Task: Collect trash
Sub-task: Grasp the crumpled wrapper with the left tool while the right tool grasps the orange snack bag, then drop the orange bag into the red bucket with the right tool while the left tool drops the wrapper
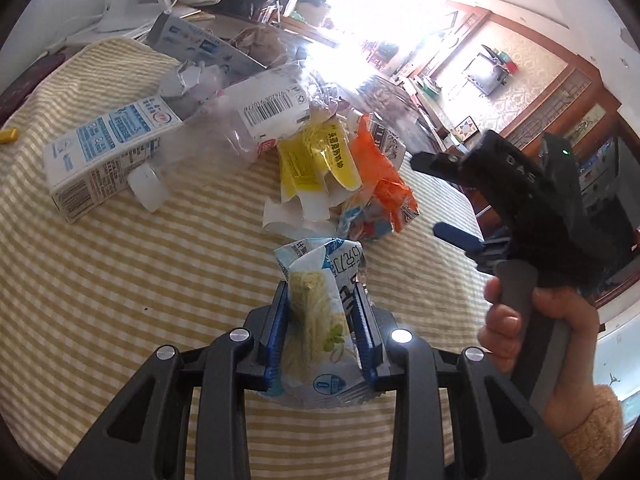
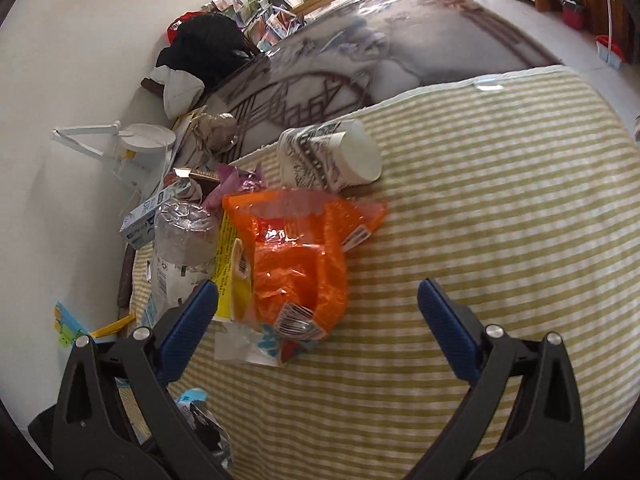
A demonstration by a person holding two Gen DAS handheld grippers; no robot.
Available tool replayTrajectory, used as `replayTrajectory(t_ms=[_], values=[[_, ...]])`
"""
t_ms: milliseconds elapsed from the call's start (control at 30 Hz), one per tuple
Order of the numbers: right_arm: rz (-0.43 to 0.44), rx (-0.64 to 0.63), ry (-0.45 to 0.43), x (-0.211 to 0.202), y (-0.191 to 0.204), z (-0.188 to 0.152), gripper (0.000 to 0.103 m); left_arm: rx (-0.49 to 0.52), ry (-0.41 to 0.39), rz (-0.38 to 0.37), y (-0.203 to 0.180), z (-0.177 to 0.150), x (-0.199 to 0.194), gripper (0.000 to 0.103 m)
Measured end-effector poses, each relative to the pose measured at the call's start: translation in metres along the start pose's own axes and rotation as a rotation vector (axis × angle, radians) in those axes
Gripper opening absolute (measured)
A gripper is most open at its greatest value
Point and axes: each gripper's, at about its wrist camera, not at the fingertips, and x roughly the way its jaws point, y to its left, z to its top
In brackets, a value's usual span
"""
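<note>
Left wrist view shows the left claw pinching a crumpled blue-and-white wrapper between its blue pads, lifted just above the yellow-striped cloth on the bench. Beyond the wrapper lies the trash heap: an orange bag, a yellow packet, a clear plastic bottle and a milk carton to the bag's left. Right wrist view shows the right claw spread wide, pads apart over the orange bag's near end, with a paper cup lying on its side just behind the bag.

Both wrist views look steeply down, close, sharing the orange wrapper.
</note>
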Motion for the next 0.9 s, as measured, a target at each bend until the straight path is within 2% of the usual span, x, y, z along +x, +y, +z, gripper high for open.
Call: replayTrajectory(t_ms=[167,367,467,533,600,633,900], values=[[0.028,-0.051,0.016,0.013,0.015,0.000,0.098,0.026,-0.004,-0.010,-0.002,0.000,-0.005,0.030],[0.050,-0.023,0.049,0.033,0.010,0.001,0.096,0.006,0.000,-0.012,-0.002,0.000,-0.001,0.030],[0.073,-0.011,0.072,0.040,0.009,0.001,0.082,-0.003,0.002,-0.009,0.008,0.000,0.002,0.030],[0.103,-0.001,0.088,0.042,0.009,0.001,0.067,-0.008,0.007,-0.006,0.011,0.000,0.005,0.030],[0.105,-0.004,0.076,0.039,0.010,0.000,0.061,-0.009,0.012,-0.005,0.013,0.000,0.008,0.030],[0.095,-0.014,0.064,0.036,0.011,0.000,0.049,-0.008,0.012,-0.003,0.012,0.002,0.009,0.030],[0.098,-0.086,0.020,0.018,0.027,-0.007,0.049,-0.009,0.014,0.016,0.009,0.004,0.015,0.030]])
